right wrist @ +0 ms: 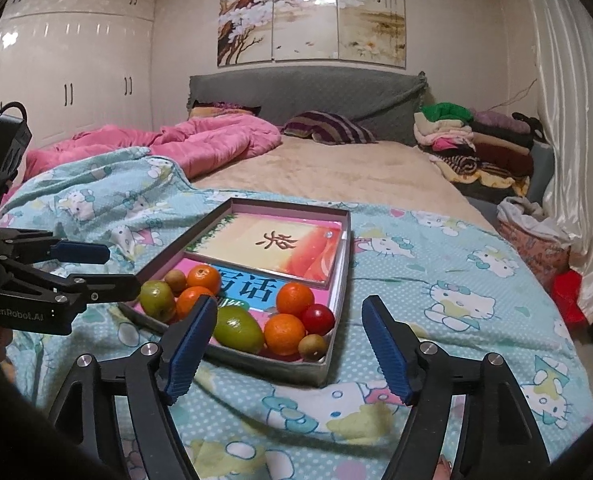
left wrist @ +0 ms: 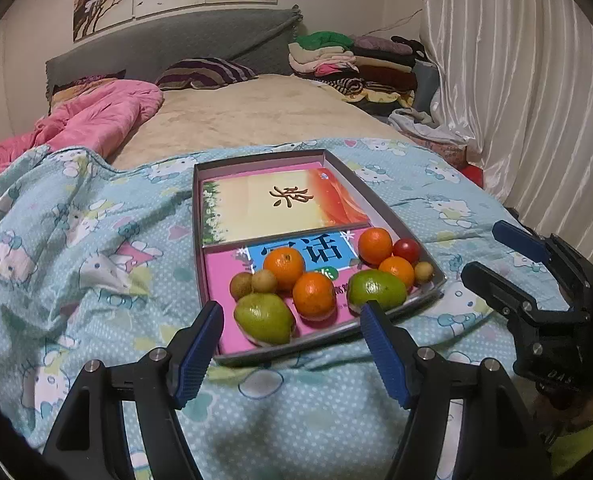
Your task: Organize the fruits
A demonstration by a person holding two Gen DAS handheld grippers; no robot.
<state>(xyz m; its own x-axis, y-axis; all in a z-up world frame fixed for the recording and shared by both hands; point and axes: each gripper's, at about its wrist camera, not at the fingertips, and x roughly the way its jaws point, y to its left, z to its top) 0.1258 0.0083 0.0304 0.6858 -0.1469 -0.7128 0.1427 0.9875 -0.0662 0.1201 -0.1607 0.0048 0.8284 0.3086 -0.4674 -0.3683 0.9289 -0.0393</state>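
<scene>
All fruit is found gathered in the tray [left wrist: 380, 196] on the bed; both the left gripper [left wrist: 292, 344] and right gripper [right wrist: 288, 344] are held spread and empty, so placing is judged complete and only withdrawal required.

Two low wrist views over the bed, angled down, both near the fruit tray [left wrist: 400, 316] [right wrist: 338, 292], from opposite sides

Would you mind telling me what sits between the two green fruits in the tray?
One orange sits between the left green fruit and the right green fruit, clearest in the left wrist view.
</scene>
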